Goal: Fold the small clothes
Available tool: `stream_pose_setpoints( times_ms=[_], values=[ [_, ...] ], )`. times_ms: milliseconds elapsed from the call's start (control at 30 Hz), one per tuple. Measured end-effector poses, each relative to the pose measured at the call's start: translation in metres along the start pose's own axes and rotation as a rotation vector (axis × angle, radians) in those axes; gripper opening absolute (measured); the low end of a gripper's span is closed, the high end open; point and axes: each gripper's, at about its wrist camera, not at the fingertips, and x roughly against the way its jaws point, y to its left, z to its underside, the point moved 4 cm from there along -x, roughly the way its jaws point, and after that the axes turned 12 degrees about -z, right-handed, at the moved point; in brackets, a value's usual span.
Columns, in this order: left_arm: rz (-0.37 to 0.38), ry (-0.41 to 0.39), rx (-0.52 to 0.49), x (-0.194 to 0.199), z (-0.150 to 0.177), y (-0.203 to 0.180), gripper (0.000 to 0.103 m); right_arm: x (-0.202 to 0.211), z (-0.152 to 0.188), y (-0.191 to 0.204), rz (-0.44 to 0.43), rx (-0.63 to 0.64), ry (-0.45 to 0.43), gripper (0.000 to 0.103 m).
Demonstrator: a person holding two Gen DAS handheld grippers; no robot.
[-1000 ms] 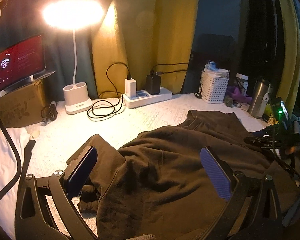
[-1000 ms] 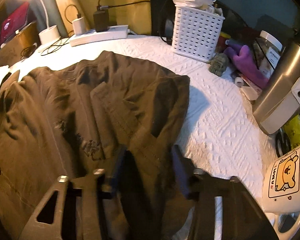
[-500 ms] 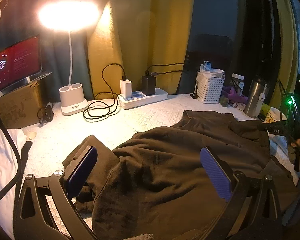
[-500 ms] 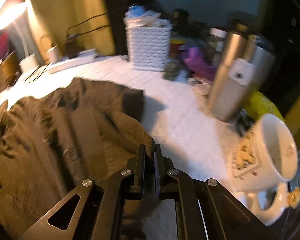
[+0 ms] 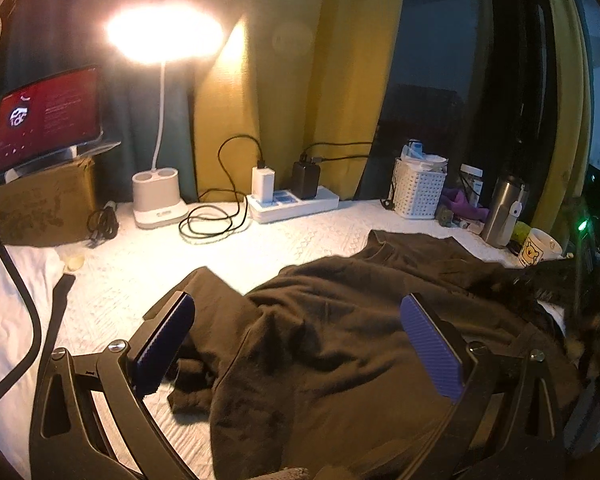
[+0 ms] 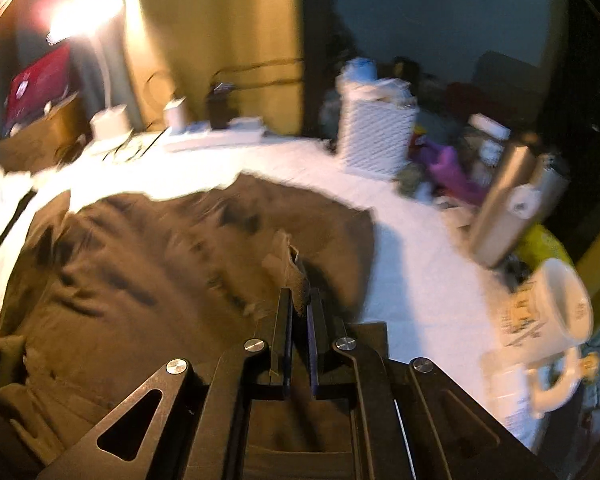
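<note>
shirt [image 5: 340, 344]: dark, lies crumpled on white desk [image 5: 148, 276] | feel: soft, light, floppy, will sag | grab: at edges/corners | R tool [image 6: 299, 304]: pinched tight on a bit of shirt edge | L tool [image 5: 300, 344]: wide open over shirt, holds nothing

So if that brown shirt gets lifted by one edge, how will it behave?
Probably floppy: the brown shirt lies in soft wrinkles, and the bit pinched in the right gripper bunches up. It likely drapes and drags over the white cloth rather than lifting flat.
</note>
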Motion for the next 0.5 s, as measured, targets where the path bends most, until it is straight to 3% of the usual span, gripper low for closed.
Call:
stream_pose_setpoints(
  times_ms=[100,233,300,367,400,500],
  values=[
    [0.000,0.017,0.001,0.002,0.007,0.005,0.102,-0.032,0.017,0.018,-0.021,-0.004,0.079,0.006],
    [0.000,0.045,0.011,0.002,0.014,0.010,0.102,-0.048,0.032,0.022,-0.039,-0.045,0.083,0.008],
    [0.002,0.060,0.019,0.000,0.017,0.012,0.102,-0.045,0.033,0.021,-0.072,-0.069,0.065,0.021],
    [-0.001,0.064,0.025,0.000,0.018,0.013,0.102,-0.038,0.036,0.022,-0.145,-0.098,0.059,0.083],
    [-0.003,0.063,0.026,0.000,0.018,0.014,0.102,-0.032,0.037,0.023,-0.158,-0.104,0.052,0.090],
    [-0.018,0.059,0.023,0.001,0.017,0.016,0.102,-0.009,0.040,0.020,-0.135,-0.099,0.008,0.090]
  ],
)
